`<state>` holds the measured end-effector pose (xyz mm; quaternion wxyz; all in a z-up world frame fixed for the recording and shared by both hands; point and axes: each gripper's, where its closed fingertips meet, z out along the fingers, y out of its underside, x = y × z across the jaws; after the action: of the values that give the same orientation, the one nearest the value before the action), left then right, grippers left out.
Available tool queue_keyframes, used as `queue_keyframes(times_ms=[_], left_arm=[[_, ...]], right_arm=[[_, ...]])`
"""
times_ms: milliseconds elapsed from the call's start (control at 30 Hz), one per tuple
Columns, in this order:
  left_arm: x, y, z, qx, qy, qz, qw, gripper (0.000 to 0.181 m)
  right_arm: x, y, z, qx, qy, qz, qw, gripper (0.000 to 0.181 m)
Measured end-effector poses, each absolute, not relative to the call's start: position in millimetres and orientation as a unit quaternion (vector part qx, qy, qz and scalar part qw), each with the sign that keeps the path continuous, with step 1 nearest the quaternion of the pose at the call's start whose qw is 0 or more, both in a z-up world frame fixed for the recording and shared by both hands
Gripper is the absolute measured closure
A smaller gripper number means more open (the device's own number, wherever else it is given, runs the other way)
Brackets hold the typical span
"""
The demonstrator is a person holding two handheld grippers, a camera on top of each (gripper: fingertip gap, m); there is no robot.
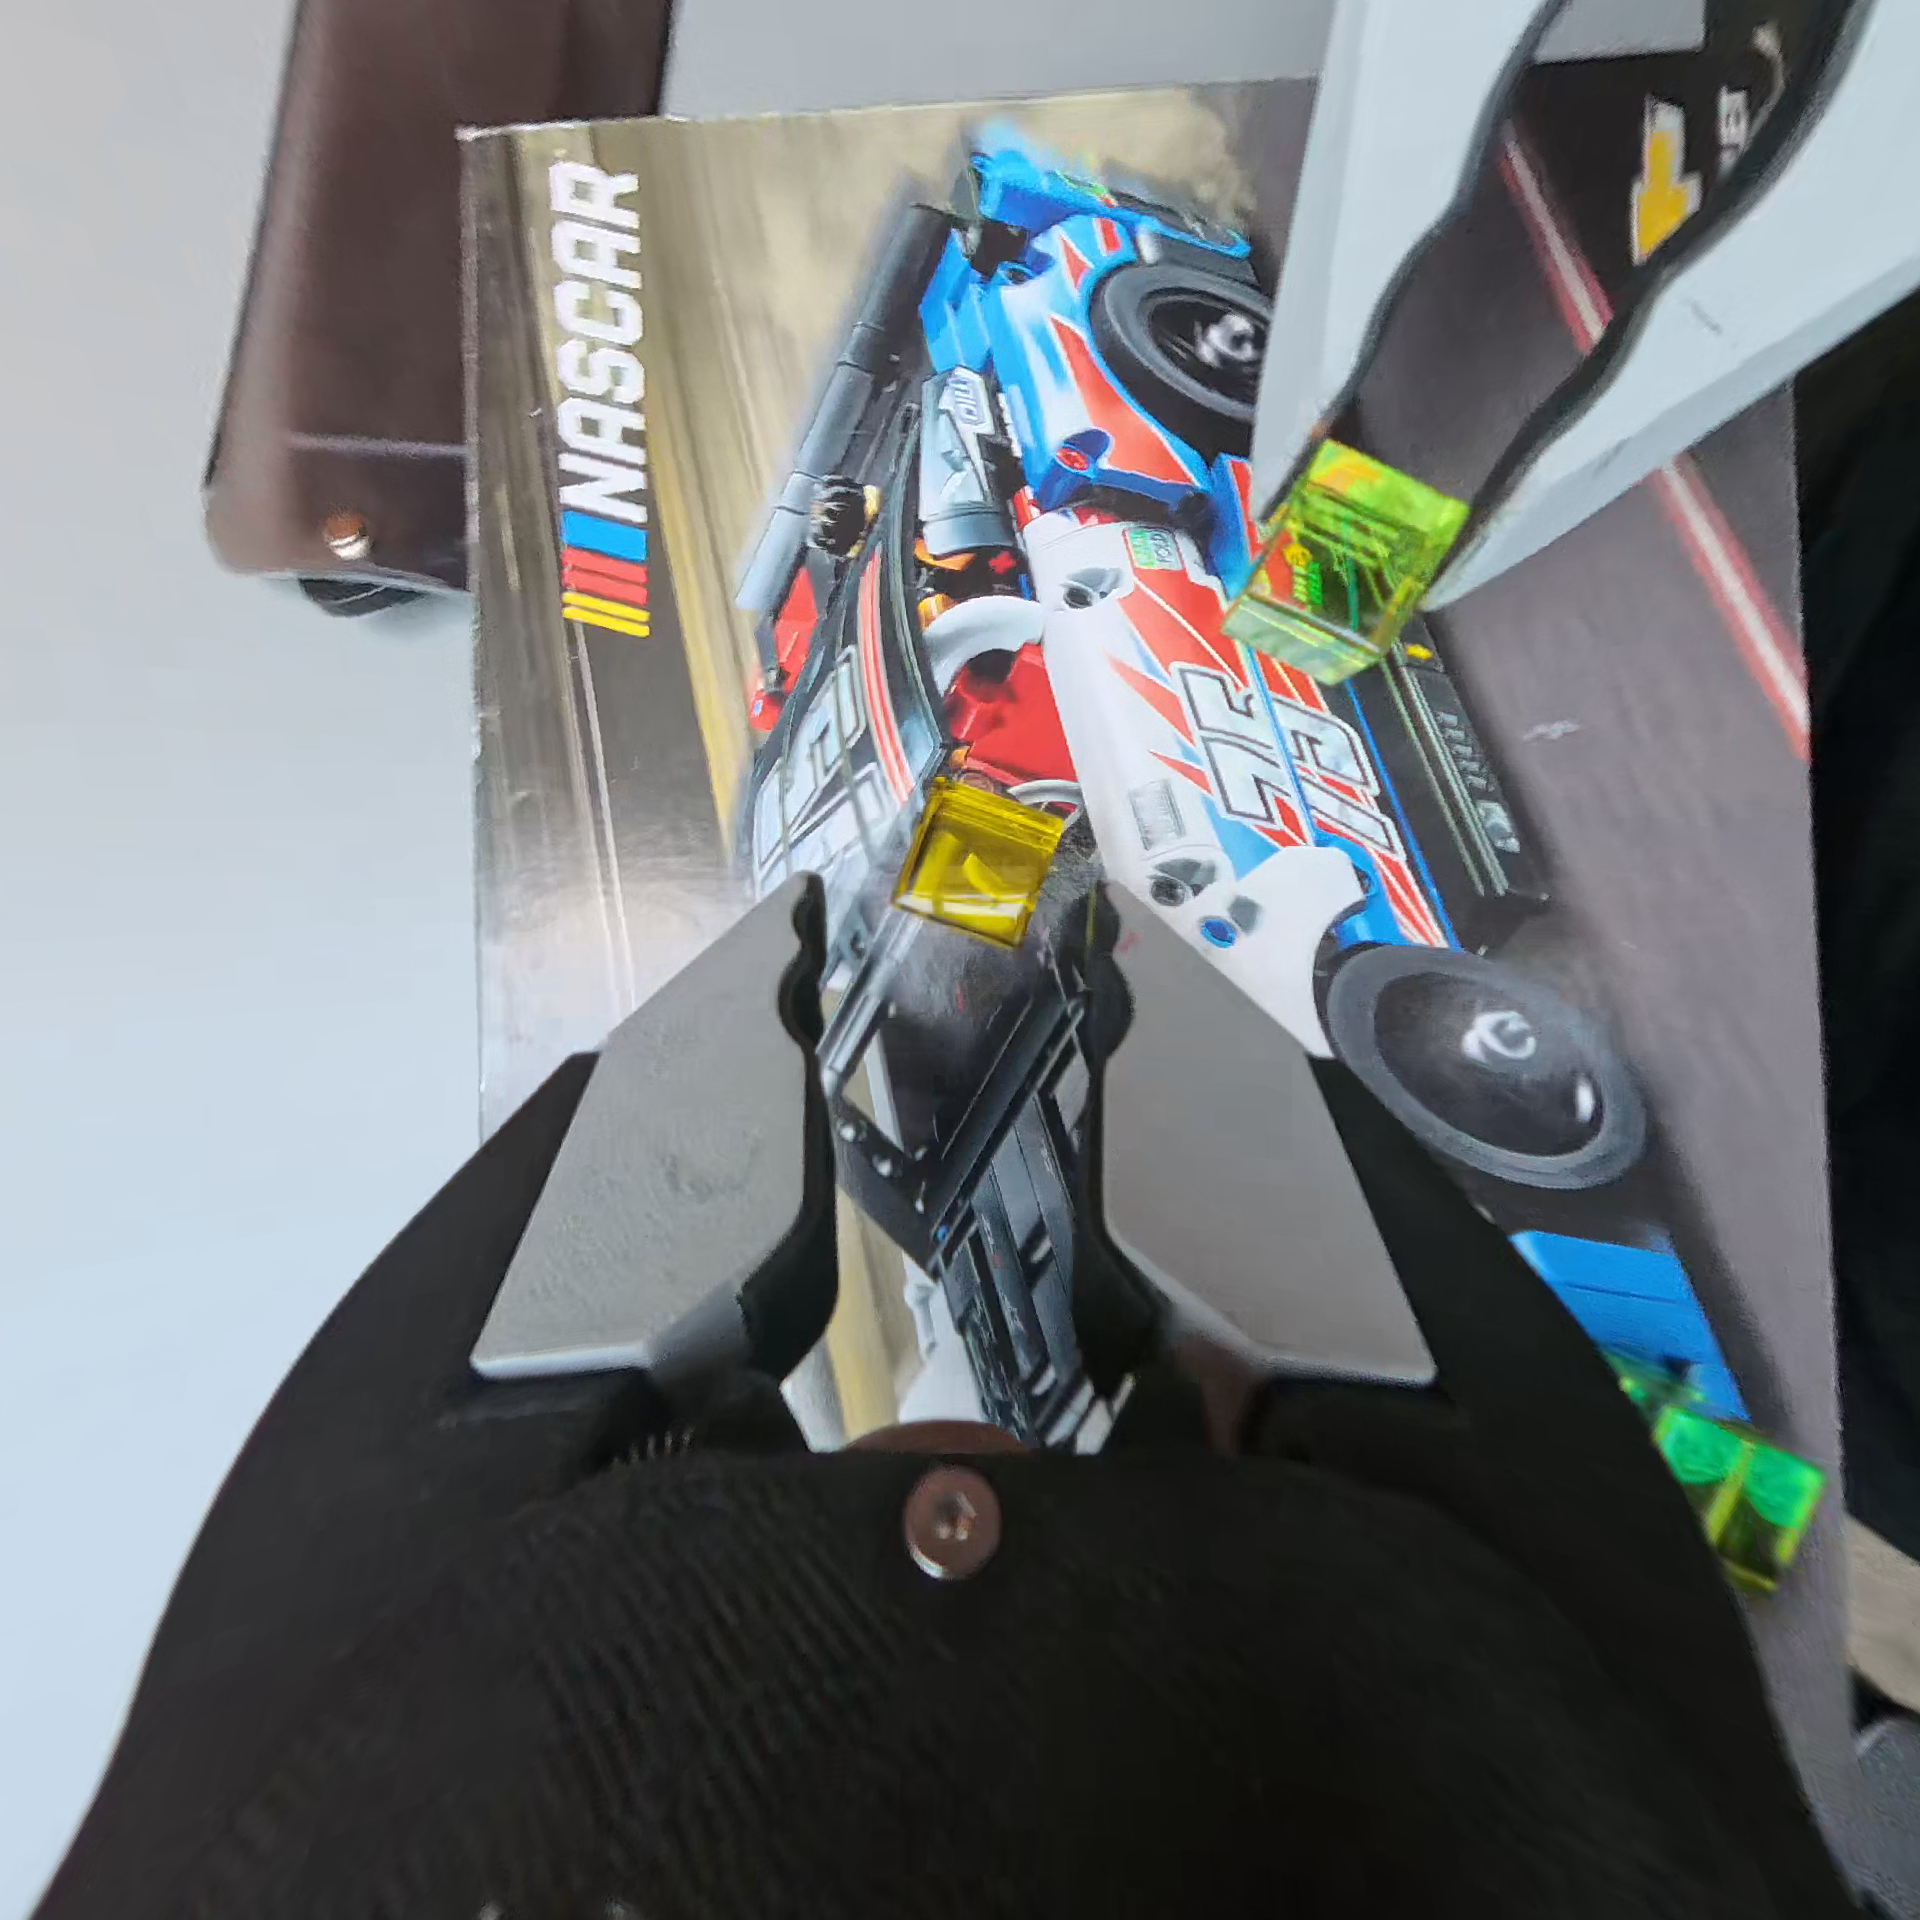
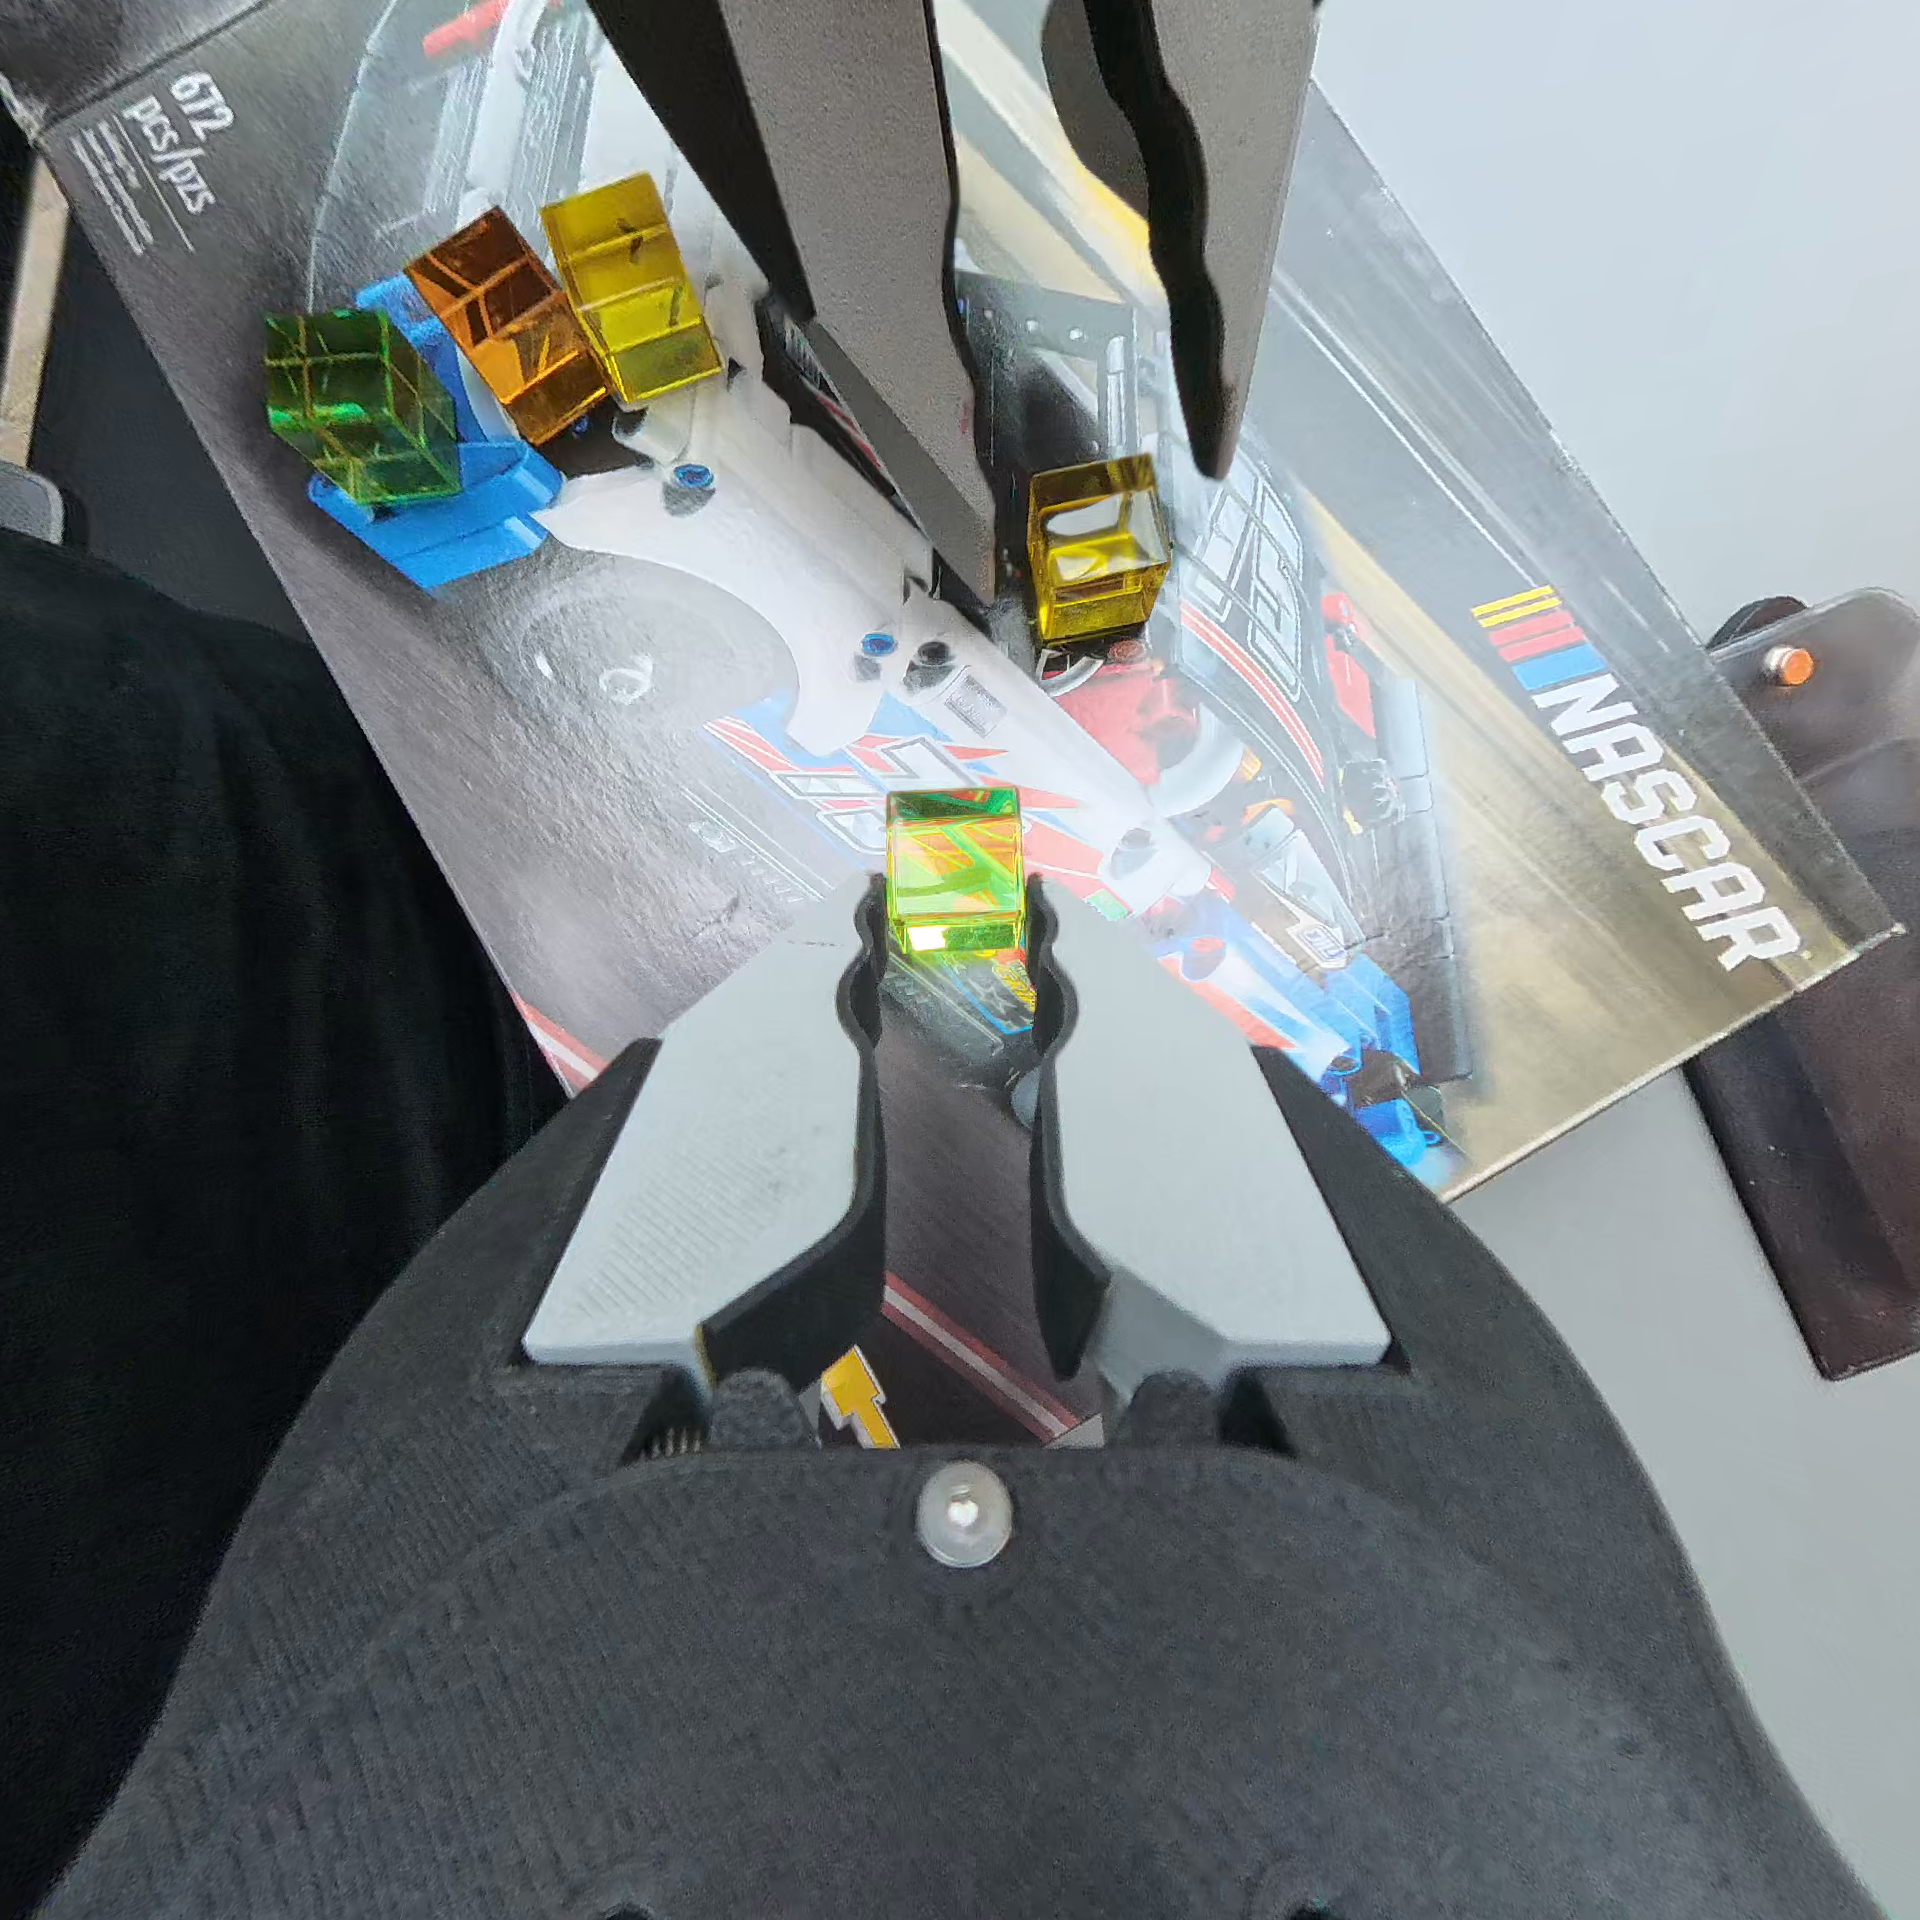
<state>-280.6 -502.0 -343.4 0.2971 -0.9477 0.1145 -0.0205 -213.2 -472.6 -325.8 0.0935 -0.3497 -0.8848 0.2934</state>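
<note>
A yellow see-through cube (image 1: pixel 977 862) stands on a cardboard box (image 1: pixel 582 831) printed with a racing car. My left gripper (image 1: pixel 956 914) is open, its fingertips just short of this cube on either side. In the right wrist view the yellow cube (image 2: pixel 1096 545) sits between the left gripper's grey fingers (image 2: pixel 883 312), apart from both. My right gripper (image 2: pixel 954 904) is shut on a green see-through cube (image 2: pixel 954 868) over the middle of the box (image 2: pixel 623 883). The green cube also shows in the left wrist view (image 1: pixel 1340 561).
Three more cubes stand at the box's far left end: green (image 2: pixel 358 405), orange (image 2: pixel 509 322) and yellow (image 2: pixel 629 286). The green one (image 1: pixel 1735 1496) shows at the lower right of the left wrist view. A brown leather case (image 1: pixel 343 312) lies past the box on the white table (image 1: pixel 208 935). Black clothing (image 2: pixel 208 935) borders the box. Spacing between my two grippers at the tips: around 8 cm.
</note>
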Motion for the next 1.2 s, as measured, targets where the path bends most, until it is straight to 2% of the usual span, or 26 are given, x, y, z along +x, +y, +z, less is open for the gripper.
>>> queue_keyframes(times_ms=[67,133,267,333,500,600,733,1200], left_arm=[[-275,-503,-354,-0.951,0.140,-0.025,0.275,0.140],[-270,-500,-353,-0.947,0.153,-0.027,0.282,0.155],[-267,-501,-354,-0.947,0.153,-0.021,0.280,0.156],[-264,-504,-354,-0.950,0.149,-0.022,0.274,0.156],[-260,-507,-354,-0.952,0.140,-0.017,0.273,0.155],[-260,-510,-353,-0.954,0.128,-0.017,0.271,0.143],[-261,-517,-347,-0.956,0.108,-0.019,0.273,0.136],[-300,-586,-320,-0.952,-0.044,-0.003,0.303,0.150]], right_arm=[[-210,-471,-333,-0.345,-0.888,0.289,0.096,0.159],[-206,-467,-343,-0.337,-0.896,0.272,0.100,0.159],[-205,-464,-346,-0.335,-0.896,0.269,0.112,0.158],[-204,-461,-353,-0.329,-0.904,0.247,0.116,0.151],[-208,-467,-353,-0.317,-0.907,0.251,0.118,0.157],[-211,-467,-353,-0.301,-0.915,0.239,0.119,0.153],[-210,-470,-353,-0.286,-0.923,0.234,0.107,0.151],[-217,-466,-343,-0.297,-0.917,0.245,0.102,0.156]])
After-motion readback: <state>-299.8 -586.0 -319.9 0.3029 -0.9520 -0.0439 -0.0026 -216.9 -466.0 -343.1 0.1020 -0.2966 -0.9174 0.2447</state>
